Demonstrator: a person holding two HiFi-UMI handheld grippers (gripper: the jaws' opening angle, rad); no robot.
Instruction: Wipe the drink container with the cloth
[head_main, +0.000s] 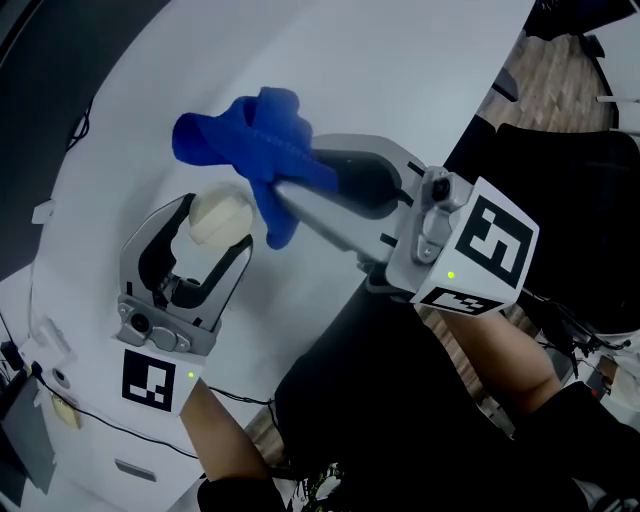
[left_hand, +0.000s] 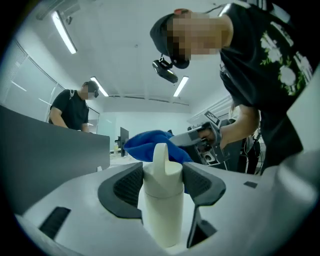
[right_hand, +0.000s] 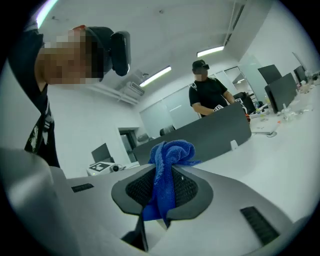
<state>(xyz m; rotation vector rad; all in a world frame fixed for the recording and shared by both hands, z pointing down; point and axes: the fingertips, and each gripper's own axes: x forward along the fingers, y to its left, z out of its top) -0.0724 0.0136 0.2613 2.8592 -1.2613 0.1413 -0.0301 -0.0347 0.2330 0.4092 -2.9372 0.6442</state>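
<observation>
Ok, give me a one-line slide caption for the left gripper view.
Left gripper clasps an upright cream plastic drink bottle; right gripper holds a bunched blue cloth behind it.

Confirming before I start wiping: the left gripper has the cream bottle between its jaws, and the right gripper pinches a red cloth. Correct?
Not quite. The cloth is blue, not red; the right gripper view shows it pinched in the right gripper. The rest holds: the left gripper has the cream bottle between its jaws.
</observation>
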